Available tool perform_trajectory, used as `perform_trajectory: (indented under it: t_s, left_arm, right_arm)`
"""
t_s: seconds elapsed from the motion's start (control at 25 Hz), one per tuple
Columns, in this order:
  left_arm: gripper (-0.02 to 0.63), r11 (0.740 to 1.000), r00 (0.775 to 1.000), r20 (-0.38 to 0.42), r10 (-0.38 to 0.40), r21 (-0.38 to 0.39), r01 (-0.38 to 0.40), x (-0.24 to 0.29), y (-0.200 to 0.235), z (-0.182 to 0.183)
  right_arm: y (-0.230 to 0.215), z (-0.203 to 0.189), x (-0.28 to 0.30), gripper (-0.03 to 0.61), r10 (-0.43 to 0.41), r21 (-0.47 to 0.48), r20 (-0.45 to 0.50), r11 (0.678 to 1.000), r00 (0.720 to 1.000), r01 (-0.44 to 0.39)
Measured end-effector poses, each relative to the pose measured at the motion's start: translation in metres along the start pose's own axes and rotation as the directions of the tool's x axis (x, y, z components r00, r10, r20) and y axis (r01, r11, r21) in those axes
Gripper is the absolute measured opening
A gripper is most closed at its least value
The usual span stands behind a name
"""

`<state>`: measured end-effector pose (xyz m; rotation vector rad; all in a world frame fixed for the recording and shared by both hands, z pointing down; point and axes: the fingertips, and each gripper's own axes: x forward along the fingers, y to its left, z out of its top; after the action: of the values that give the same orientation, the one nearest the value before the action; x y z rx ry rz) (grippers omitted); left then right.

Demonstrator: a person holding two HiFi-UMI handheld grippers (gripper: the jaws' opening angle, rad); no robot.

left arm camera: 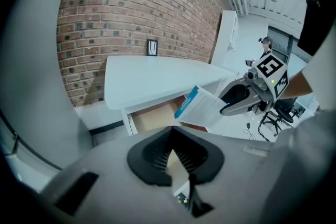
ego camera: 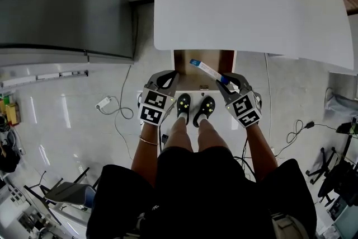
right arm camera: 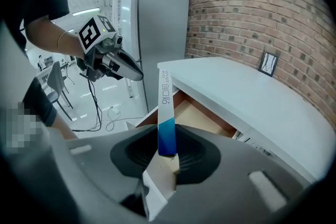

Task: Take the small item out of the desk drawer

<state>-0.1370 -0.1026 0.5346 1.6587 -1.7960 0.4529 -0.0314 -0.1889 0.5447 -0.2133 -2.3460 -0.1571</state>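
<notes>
The white desk [ego camera: 246, 3] fills the top of the head view, with a tall grey cabinet [ego camera: 61, 3] standing to its left against the brick wall [left arm camera: 105, 13]. Under the desk's front edge the drawer [ego camera: 187, 73] stands pulled out, its wood-coloured inside showing. The left gripper [ego camera: 168, 78] hangs over the drawer's left front corner; in its own view the left gripper's [left arm camera: 176, 152] jaws are pressed together with nothing between them. The right gripper [ego camera: 226, 80] is over the drawer's right side with its jaws part way apart and clamped on the blue end of a flat white-and-blue box [ego camera: 208, 70]. In the right gripper view the box [right arm camera: 166, 107] stands edge-on, rising out of that gripper [right arm camera: 167, 152]. The box is held clear above the open drawer, its white end slanting over it towards the desk
</notes>
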Motion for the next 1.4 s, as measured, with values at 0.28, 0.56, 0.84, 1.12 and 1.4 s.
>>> perform_trajectory:
  t_s: [0.28, 0.56, 0.84, 1.12, 1.4]
  left_arm:
    - [-0.003, 1.0, 0.999, 0.045, 0.004, 0.018, -0.005, -0.014, -0.007, 0.024]
    - [-0.003, 0.999, 0.996, 0.095, -0.003, 0.032, 0.0, -0.028, -0.016, 0.048]
    - [-0.003, 0.998, 0.989, 0.147, -0.024, 0.055, 0.016, -0.037, -0.031, 0.077]
    - [-0.003, 0.996, 0.98, 0.196, -0.035, 0.091, 0.017, -0.049, -0.04, 0.106]
    - [-0.003, 0.992, 0.972, 0.231, -0.046, 0.128, 0.016, -0.062, -0.05, 0.126]
  right_arm:
    - [-0.004, 0.017, -0.025, 0.106, -0.016, 0.076, 0.057, 0.997, 0.998, 0.011]
    - [-0.012, 0.039, -0.049, 0.106, -0.074, 0.166, 0.131, 0.985, 0.989, 0.051]
    - [-0.019, 0.056, -0.073, 0.106, -0.125, 0.244, 0.195, 0.967, 0.973, 0.075]
    - [-0.024, 0.074, -0.101, 0.106, -0.157, 0.28, 0.258, 0.957, 0.953, 0.082]
    - [-0.028, 0.082, -0.124, 0.106, -0.211, 0.337, 0.282, 0.935, 0.936, 0.109]
